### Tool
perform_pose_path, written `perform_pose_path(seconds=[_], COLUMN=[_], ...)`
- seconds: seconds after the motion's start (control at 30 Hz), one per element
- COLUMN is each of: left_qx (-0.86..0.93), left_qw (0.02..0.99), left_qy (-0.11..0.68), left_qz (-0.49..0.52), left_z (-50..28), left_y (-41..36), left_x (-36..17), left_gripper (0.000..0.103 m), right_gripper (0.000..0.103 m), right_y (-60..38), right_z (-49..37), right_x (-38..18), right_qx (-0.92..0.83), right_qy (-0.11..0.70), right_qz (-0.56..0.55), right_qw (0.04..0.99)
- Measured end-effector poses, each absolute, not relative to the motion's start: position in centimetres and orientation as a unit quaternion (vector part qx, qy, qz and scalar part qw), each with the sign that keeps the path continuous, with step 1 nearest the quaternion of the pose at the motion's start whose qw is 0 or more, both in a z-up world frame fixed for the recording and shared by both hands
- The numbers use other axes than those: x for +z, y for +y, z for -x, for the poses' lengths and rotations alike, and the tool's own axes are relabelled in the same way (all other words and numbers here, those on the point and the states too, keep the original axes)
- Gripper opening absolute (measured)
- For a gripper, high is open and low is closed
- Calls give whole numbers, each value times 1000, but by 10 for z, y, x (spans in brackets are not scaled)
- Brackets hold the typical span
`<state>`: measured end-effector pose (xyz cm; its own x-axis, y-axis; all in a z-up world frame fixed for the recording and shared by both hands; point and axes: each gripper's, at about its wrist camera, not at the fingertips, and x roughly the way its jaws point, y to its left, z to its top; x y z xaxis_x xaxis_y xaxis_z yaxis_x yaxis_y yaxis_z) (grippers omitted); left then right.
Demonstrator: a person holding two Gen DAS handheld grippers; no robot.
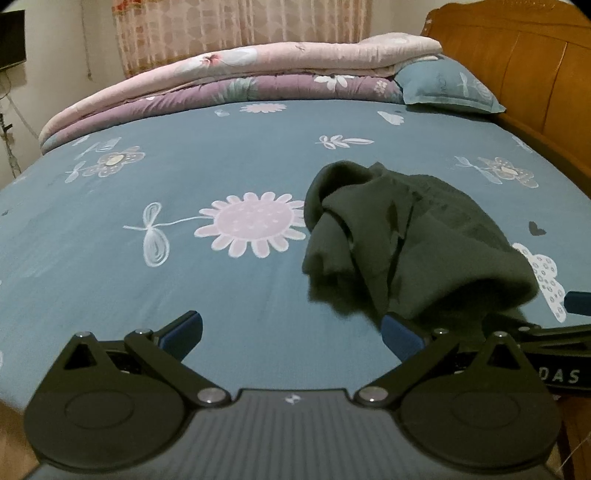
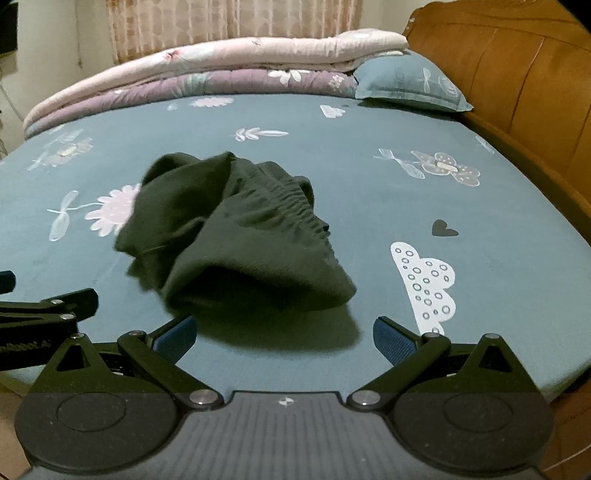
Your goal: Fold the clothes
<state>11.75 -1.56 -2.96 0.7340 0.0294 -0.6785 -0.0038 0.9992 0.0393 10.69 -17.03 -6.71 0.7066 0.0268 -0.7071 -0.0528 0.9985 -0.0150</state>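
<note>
A dark green garment (image 1: 413, 240) lies crumpled in a heap on the blue flowered bed sheet (image 1: 184, 295). In the right wrist view the garment (image 2: 240, 236) shows a gathered elastic waistband on top. My left gripper (image 1: 291, 336) is open and empty, just short of the heap and to its left; its right fingertip is close to the cloth's near edge. My right gripper (image 2: 284, 338) is open and empty, directly in front of the heap's near edge. Each gripper shows at the edge of the other's view.
Folded pink and purple quilts (image 1: 240, 77) lie along the far side of the bed. A blue pillow (image 1: 447, 88) rests by the wooden headboard (image 1: 535, 74) on the right. A curtain (image 1: 240, 26) hangs behind.
</note>
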Motion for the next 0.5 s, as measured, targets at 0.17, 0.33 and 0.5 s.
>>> perform_pose_path(seconds=[0.17, 0.33, 0.5], left_qx=[4, 4, -3], left_qw=[926, 919, 914], left_qy=[377, 394, 405], left_qz=[-21, -23, -29], left_z=[-151, -185, -216], left_y=[-19, -23, -28], left_x=[-34, -38, -36], left_gripper=[102, 102, 102], right_gripper=[103, 103, 103], right_y=[-171, -176, -184], right_z=[-143, -175, -200], right_x=[-77, -81, -74], right_qx=[20, 22, 36], right_qy=[404, 423, 427], right_qz=[20, 18, -1], right_qw=[914, 906, 903])
